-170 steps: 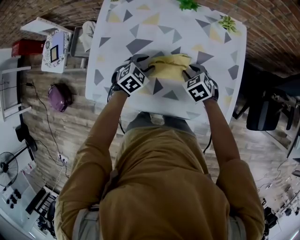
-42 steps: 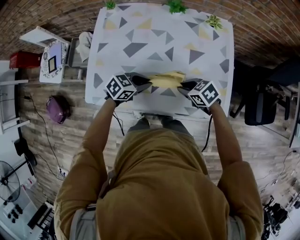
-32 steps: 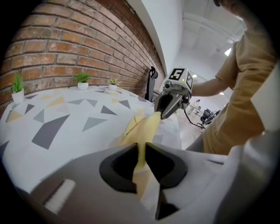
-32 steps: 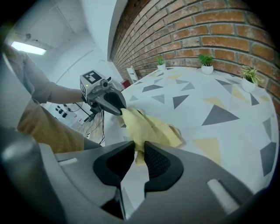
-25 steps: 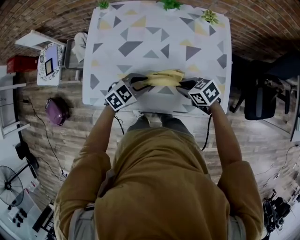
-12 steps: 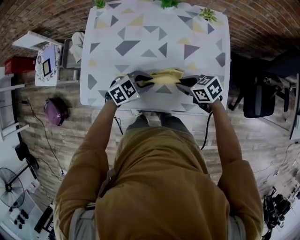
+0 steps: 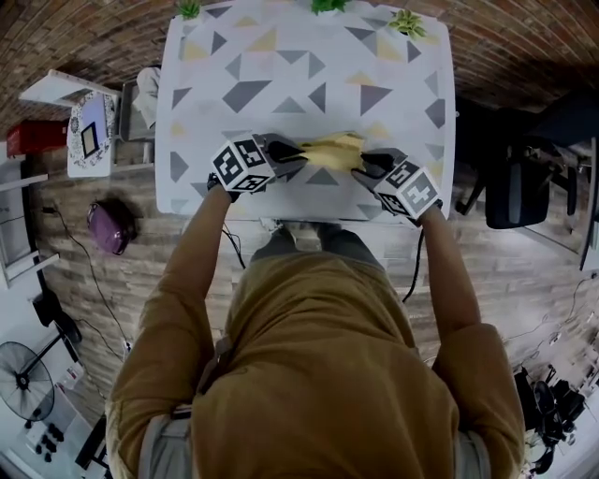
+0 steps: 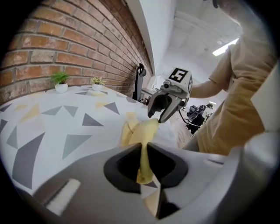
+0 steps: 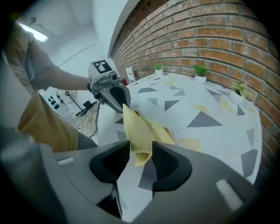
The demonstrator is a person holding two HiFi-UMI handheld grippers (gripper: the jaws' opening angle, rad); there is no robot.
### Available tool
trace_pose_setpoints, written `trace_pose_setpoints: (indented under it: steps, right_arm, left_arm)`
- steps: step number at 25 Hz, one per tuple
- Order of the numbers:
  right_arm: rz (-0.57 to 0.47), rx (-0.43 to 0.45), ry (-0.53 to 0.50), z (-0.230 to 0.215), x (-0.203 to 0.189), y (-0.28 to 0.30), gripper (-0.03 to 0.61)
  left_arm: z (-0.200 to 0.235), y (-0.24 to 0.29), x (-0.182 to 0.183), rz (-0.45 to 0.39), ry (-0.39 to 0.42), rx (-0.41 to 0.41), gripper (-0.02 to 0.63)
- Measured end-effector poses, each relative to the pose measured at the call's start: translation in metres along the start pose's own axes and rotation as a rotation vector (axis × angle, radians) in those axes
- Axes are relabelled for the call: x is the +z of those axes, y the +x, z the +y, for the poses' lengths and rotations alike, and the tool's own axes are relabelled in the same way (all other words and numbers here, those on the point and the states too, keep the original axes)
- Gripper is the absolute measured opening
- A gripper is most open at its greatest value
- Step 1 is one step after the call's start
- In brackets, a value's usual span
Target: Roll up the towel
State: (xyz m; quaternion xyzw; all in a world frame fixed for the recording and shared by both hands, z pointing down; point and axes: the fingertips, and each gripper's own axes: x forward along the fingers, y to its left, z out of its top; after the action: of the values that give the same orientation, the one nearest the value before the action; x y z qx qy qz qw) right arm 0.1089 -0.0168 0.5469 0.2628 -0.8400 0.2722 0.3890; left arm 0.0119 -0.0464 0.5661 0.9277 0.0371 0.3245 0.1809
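A yellow towel point(image 7: 329, 150), bunched into a narrow strip, hangs just above the patterned table point(image 7: 281, 56) near its front edge. My left gripper point(image 7: 292, 150) holds the towel's left end, and its jaws are closing on the cloth point(image 8: 146, 131) pinched thin between them. My right gripper point(image 7: 368, 162) has the right end; its jaws are opening, and the cloth point(image 9: 140, 129) still fills the gap, its tip hanging below. Each gripper view shows the other gripper at the far end: the right gripper point(image 8: 159, 116) and the left gripper point(image 9: 122, 103).
Three small potted plants point(image 7: 407, 21) stand along the table's far edge by the brick wall. A dark chair point(image 7: 510, 187) is to the right of the table. A purple bag point(image 7: 105, 227) lies on the wooden floor at the left.
The towel has gone from a broad folded pad to a narrow strip stretched between the grippers. Over the last second the left gripper edged inward along the towel; the right one stayed put.
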Motion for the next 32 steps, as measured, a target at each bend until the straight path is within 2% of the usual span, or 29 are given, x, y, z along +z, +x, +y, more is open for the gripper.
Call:
trace_pose_setpoints:
  steps: [3,5,8,10,14,18,23,26,28,32]
  right_arm:
    - [0.059,-0.053,-0.117,0.006,-0.006,0.002,0.179]
    - [0.079,-0.094,-0.201,0.012,-0.008,0.007,0.209]
    - [0.027,-0.201,-0.277,0.014,0.001,0.012,0.216]
    - [0.004,-0.251,-0.299,0.012,0.005,0.016,0.215]
    - [0.011,-0.268,-0.306,0.008,0.003,0.020,0.215]
    - [0.030,-0.319,-0.406,0.017,0.002,0.022,0.215]
    - [0.029,-0.384,-0.389,0.009,-0.003,0.034,0.215]
    - [0.009,-0.369,-0.353,0.003,-0.002,0.029,0.201]
    - [0.003,-0.339,-0.343,0.002,-0.002,0.024,0.153]
    - [0.010,-0.240,-0.296,0.000,-0.004,0.019,0.121]
  left_arm:
    - [0.002,0.001,0.000,0.019,-0.030,-0.028,0.095]
    - [0.005,-0.001,0.006,-0.007,-0.077,-0.039,0.094]
    - [0.008,-0.004,0.018,-0.057,-0.144,-0.051,0.094]
    - [0.007,-0.004,0.022,-0.061,-0.152,-0.062,0.094]
    - [0.005,-0.004,0.022,-0.056,-0.178,-0.081,0.094]
    - [0.006,-0.004,0.023,-0.065,-0.221,-0.089,0.094]
    - [0.008,-0.006,0.030,-0.114,-0.271,-0.094,0.094]
    - [0.007,-0.006,0.027,-0.091,-0.262,-0.091,0.094]
    - [0.007,-0.007,0.023,-0.079,-0.263,-0.089,0.094]
    - [0.009,-0.009,0.018,-0.070,-0.277,-0.092,0.094]
